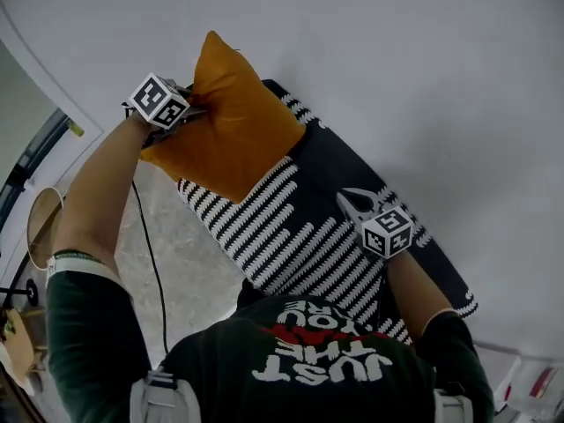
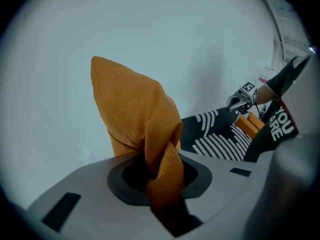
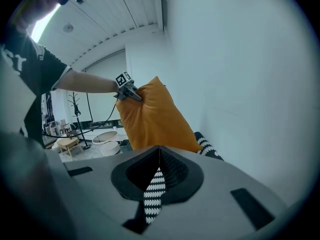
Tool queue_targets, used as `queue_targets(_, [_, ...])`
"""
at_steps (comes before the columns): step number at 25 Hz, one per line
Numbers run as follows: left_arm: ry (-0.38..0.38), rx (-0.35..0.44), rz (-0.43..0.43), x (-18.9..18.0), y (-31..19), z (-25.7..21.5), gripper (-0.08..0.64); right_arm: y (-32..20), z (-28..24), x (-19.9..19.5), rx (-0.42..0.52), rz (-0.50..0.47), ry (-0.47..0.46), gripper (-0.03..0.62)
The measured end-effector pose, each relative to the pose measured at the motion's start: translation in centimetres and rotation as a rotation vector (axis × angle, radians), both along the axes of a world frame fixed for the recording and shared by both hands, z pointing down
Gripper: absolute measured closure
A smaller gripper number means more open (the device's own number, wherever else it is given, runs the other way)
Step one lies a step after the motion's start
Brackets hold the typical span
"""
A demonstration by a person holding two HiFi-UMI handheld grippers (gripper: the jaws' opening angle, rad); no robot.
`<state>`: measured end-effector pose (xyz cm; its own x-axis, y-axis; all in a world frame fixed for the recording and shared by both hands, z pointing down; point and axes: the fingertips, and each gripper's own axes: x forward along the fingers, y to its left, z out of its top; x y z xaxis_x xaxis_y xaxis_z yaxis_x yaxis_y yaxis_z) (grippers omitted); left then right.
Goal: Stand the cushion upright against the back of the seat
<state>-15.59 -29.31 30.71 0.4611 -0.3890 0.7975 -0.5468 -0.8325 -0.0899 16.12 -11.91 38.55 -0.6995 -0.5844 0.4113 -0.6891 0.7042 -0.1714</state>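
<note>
While the left gripper (image 1: 196, 110) is clamped on a bunched fold of the orange, suede-like cushion (image 1: 233, 135), the rest of the cushion rises beyond its jaws to a pointed corner, in front of the plain white wall (image 1: 423, 60). The right gripper (image 1: 351, 201), tips together on nothing, hovers well apart over the black-and-white striped seat (image 1: 282, 227).

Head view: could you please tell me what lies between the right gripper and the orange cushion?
Only the black-and-white striped seat pad lies between the right gripper and the orange cushion, as the head view shows.
</note>
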Motion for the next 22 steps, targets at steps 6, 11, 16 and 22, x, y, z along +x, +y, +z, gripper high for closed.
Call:
queue_targets(6, [-0.123,-0.059,0.329,-1.5,-8.4,5.6,0.465,-8.7,3.0,-5.8,-0.069,0.033,0.032,0.569])
queue_targets(11, [-0.207,-0.150,0.537,-1.0,-12.8,13.2,0.465,-14.0,6.6,-9.3,-0.117,0.010,0.074,0.569])
queue_targets(16, [-0.262,-0.227,0.680,0.5,-15.8,21.8,0.459,-17.9,10.8,-9.8,-0.189,0.016,0.110,0.569])
queue_targets(22, [-0.254,-0.230,0.705,3.7,-21.1,28.5,0.446,-19.8,15.1,-8.2,-0.277,0.047,0.136,0.569])
